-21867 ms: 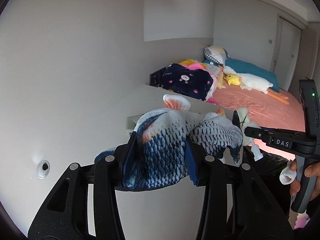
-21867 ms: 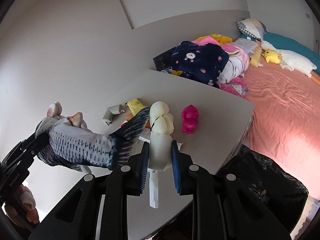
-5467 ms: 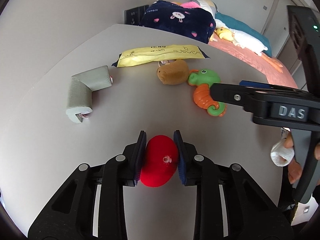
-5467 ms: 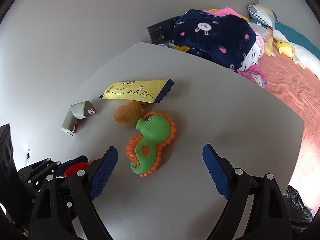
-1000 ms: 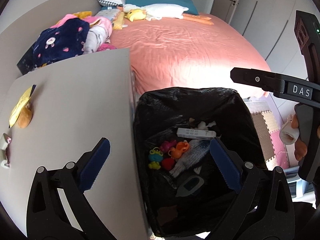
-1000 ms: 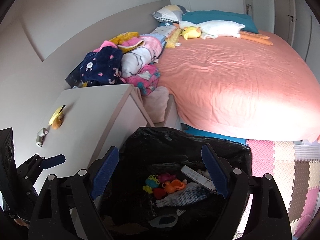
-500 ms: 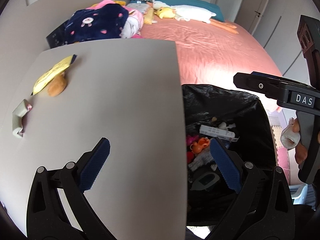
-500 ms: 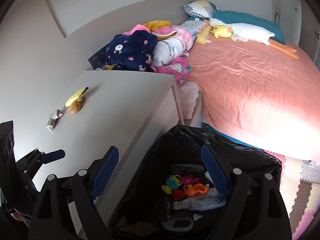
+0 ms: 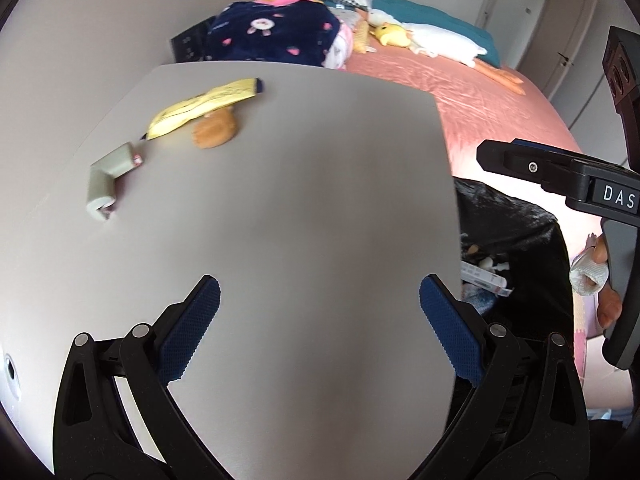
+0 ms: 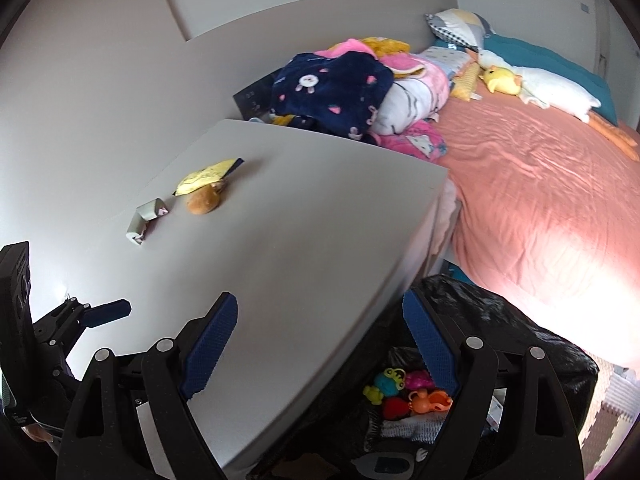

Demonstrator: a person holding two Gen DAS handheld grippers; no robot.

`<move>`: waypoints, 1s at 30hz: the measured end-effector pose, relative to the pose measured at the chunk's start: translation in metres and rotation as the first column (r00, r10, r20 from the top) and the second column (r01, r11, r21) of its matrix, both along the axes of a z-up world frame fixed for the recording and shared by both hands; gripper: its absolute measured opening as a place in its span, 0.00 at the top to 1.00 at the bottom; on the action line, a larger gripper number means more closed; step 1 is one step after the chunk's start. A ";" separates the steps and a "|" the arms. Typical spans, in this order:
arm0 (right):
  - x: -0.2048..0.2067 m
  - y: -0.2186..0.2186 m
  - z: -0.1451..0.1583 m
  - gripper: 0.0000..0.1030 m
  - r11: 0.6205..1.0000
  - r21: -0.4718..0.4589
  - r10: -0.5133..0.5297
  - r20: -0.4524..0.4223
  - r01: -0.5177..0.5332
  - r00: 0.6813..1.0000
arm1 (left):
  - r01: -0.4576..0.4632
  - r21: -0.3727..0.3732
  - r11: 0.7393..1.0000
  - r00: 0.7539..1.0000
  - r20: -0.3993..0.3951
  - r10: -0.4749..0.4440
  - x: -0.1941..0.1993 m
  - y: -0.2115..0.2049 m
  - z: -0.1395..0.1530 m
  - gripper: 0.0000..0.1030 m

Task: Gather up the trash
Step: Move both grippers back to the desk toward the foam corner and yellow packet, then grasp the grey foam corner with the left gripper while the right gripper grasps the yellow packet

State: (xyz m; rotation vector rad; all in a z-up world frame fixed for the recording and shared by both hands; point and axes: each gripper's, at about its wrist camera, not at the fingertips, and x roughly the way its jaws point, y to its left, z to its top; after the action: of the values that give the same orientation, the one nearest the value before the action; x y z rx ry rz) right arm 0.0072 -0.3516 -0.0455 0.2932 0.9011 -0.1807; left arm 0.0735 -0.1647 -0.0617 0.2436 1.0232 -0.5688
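Remaining trash, far side of the grey table (image 9: 320, 200) from the bin: yellow wrapper (image 9: 204, 106) touching a brown plush lump (image 9: 214, 132), with a grey corner guard (image 9: 106, 178) just beside them. Black-lined trash bin (image 10: 520, 360), against the table's near edge, holds toys. Left gripper (image 9: 320, 308) and right gripper (image 10: 320, 328): fingers spread wide, empty; best to take one item per gripper, closing squarely across the plush and pinching the flat wrapper by an edge.
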 end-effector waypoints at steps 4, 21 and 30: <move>0.019 0.014 0.000 0.18 0.999 -0.004 0.037 0.003 -0.037 0.999 | -0.049 0.004 0.999 0.999 0.001 0.049 0.008 0.019 -0.001 0.06; 0.090 0.061 -0.004 0.18 0.988 -0.034 0.151 -0.024 -0.152 0.988 | -0.211 -0.013 0.977 0.977 -0.012 0.211 0.050 0.082 -0.009 0.06; 0.141 0.078 -0.008 0.18 0.975 -0.075 0.204 -0.045 -0.207 0.978 | -0.273 -0.019 0.962 0.962 -0.020 0.273 0.085 0.103 -0.012 0.06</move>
State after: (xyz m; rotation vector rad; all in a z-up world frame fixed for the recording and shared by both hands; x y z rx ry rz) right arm 0.1479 -0.2740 -0.0533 0.1216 0.9519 -0.0298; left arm 0.1584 -0.0617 -0.0732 0.0759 1.0457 -0.3312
